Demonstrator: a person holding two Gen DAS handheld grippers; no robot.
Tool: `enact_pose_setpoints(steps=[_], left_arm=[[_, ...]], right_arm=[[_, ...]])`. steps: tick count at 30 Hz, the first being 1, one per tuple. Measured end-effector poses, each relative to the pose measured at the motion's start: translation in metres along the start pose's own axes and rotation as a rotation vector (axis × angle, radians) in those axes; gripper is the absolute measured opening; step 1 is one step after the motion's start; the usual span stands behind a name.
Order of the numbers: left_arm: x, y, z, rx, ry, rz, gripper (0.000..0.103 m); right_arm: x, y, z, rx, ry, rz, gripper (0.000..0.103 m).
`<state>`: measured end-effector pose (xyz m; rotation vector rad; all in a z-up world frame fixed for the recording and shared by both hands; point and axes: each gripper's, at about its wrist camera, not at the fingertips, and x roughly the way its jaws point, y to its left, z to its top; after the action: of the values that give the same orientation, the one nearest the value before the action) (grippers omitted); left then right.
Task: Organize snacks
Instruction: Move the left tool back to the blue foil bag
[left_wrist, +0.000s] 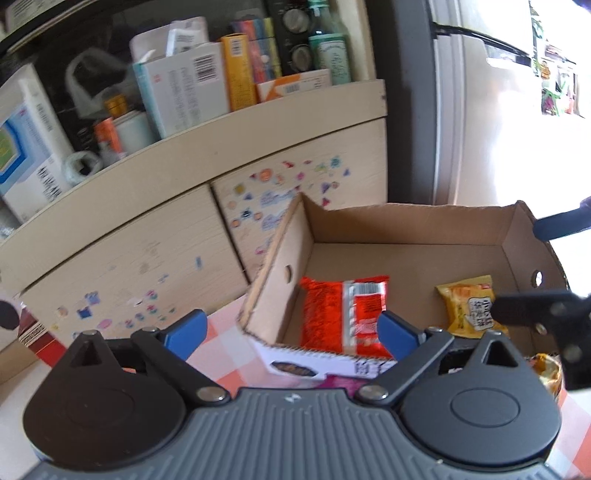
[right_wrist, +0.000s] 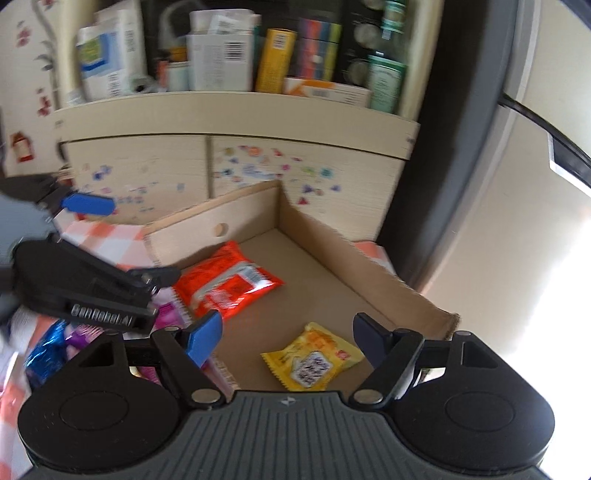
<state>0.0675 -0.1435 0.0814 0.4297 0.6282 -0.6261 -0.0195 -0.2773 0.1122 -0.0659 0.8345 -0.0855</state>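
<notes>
An open cardboard box (left_wrist: 406, 225) stands on a checked cloth. A red snack packet (left_wrist: 332, 314) lies in its left part and a yellow packet (left_wrist: 465, 306) in its right part. My left gripper (left_wrist: 290, 332) is open over the box's near left corner, with nothing between its blue pads. In the right wrist view, my right gripper (right_wrist: 288, 339) is open just above the yellow packet (right_wrist: 314, 363) without touching it. The red packet (right_wrist: 225, 284) lies further in. The left gripper's blue finger (right_wrist: 88, 204) shows at the left, outside the box wall (right_wrist: 351, 251).
Behind the box is a pale cabinet (left_wrist: 147, 236) covered in stickers, its shelf crowded with cartons and bottles (left_wrist: 192, 81). A fridge (left_wrist: 480, 110) stands to the right. Blue, purple and pink snack packets (right_wrist: 48, 350) lie on the checked cloth (right_wrist: 107, 240) left of the box.
</notes>
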Motion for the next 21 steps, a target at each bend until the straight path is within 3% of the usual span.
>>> enact_pose_setpoints(steps=[13,21], left_arm=[[-0.036,0.039,-0.028,-0.083,0.016,-0.015,0.100],[-0.065,0.038,-0.059,-0.047,0.012,-0.118,0.101]], right_arm=[[-0.016,0.034,-0.018,-0.203,0.021,0.166,0.084],[-0.017,0.051,-0.037,-0.318,0.084,0.241,0.084]])
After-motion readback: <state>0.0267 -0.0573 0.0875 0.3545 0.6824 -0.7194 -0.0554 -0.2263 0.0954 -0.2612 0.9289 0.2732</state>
